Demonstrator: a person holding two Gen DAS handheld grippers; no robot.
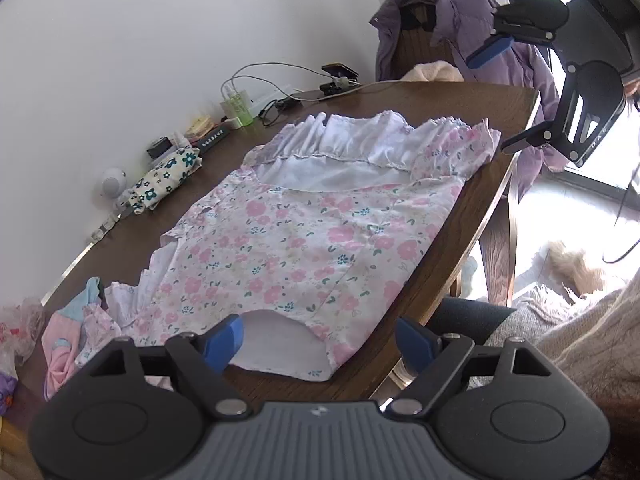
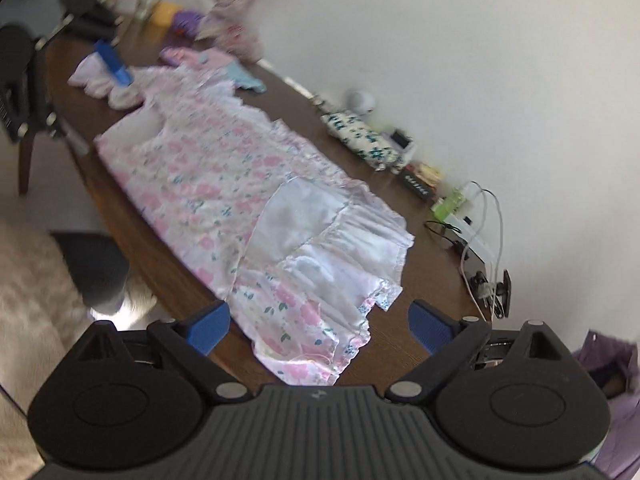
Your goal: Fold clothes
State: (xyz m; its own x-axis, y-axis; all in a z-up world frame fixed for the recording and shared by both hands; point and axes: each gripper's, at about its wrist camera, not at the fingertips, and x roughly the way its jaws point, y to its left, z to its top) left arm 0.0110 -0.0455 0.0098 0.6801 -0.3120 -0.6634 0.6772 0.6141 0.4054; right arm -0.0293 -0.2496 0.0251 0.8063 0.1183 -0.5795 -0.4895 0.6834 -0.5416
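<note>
floral dress (image 1: 320,232) flat on table (image 1: 472,96), both tools apart, empty

We see a dark brown wooden table (image 1: 400,92) bearing a pink floral cotton dress (image 1: 304,236) spread flat, a crumpled pink-and-blue garment pile (image 1: 76,328), a navy-flowered cream pouch (image 1: 166,178) and white cables (image 1: 276,80).

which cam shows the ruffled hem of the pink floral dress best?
Left wrist view: the ruffled hem of the pink floral dress is sharp and fully in frame. Right wrist view shows the hem closer, but motion-blurred.
</note>
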